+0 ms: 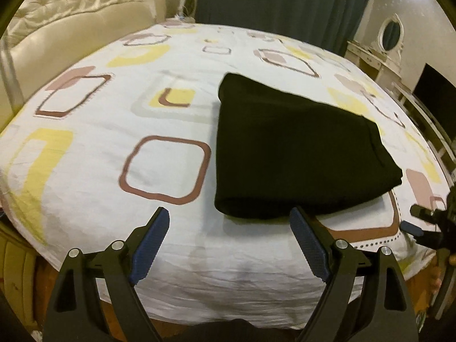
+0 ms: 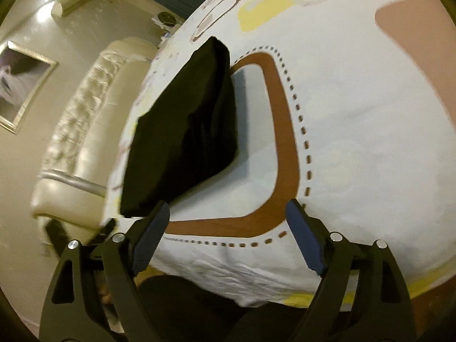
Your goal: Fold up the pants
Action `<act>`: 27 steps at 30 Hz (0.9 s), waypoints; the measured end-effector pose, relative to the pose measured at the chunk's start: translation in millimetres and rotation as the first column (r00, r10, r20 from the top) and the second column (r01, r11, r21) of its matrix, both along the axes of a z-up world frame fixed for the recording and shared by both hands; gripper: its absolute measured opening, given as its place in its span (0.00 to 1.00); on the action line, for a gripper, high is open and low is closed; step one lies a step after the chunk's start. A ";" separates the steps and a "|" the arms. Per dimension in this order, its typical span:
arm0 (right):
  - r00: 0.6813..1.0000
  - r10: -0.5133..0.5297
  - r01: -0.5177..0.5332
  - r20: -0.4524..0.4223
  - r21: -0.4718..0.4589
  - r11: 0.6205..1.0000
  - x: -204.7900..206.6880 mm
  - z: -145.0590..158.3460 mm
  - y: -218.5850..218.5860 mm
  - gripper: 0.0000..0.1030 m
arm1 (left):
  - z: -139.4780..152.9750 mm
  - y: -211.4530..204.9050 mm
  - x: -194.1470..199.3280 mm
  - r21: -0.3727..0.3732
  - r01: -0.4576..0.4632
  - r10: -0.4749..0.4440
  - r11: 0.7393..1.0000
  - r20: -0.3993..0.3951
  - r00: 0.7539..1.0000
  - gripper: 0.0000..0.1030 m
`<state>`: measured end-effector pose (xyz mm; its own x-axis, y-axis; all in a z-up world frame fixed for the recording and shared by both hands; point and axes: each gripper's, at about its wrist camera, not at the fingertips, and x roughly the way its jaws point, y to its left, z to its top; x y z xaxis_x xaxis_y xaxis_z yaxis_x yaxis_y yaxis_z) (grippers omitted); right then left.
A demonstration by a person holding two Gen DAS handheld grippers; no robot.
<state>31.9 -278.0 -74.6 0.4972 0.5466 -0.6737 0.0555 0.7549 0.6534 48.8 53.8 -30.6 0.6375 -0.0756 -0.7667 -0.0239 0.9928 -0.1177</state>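
Observation:
Black pants lie folded into a compact stack on the patterned bed sheet, right of the bed's middle. My left gripper is open and empty, just above the sheet at the stack's near edge, its right finger close to the fabric. In the right wrist view the same folded pants lie left of centre. My right gripper is open and empty over the sheet, its left fingertip near the stack's near corner. The right gripper also shows at the right edge of the left wrist view.
A cream tufted headboard runs along the bed's left side. A dark green curtain hangs behind the bed. A vanity with an oval mirror and a dark screen stand to the right. The bed's front edge is just below both grippers.

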 end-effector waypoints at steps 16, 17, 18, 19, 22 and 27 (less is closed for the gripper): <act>0.977 0.034 0.076 0.211 -0.490 0.868 -29.3 36.9 49.0 0.88 | 19.1 -7.8 -20.8 0.001 -0.006 0.006 1.000 0.066 0.998 0.83; 0.975 0.039 0.076 0.218 -0.494 0.866 -30.7 37.3 51.2 0.88 | 20.9 -7.4 -21.3 -0.016 -0.005 0.006 1.000 0.069 0.998 0.83; 0.974 0.042 0.076 0.223 -0.496 0.865 -31.8 37.7 52.3 0.88 | 22.2 -7.2 -22.1 -0.031 -0.005 0.008 1.000 0.075 0.997 0.83; 0.973 0.049 0.072 0.226 -0.498 0.864 -32.0 37.5 54.2 0.88 | 22.3 -7.7 -22.8 -0.034 -0.006 0.008 0.999 0.079 0.997 0.83; 0.973 0.060 0.062 0.224 -0.500 0.864 -33.8 37.0 56.2 0.88 | 19.7 -11.0 -22.4 -0.023 -0.002 0.004 1.000 0.070 0.998 0.83; 0.975 0.057 0.058 0.215 -0.491 0.869 -34.6 35.4 56.3 0.88 | 19.7 -16.5 -23.4 -0.003 0.009 -0.009 1.000 0.078 0.997 0.83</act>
<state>-2.7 -221.7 -39.2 0.6609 0.1722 -0.7304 -0.0424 0.9803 0.1928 25.4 37.3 -10.9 0.6944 -0.0842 -0.7146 -0.0056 0.9925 -0.1224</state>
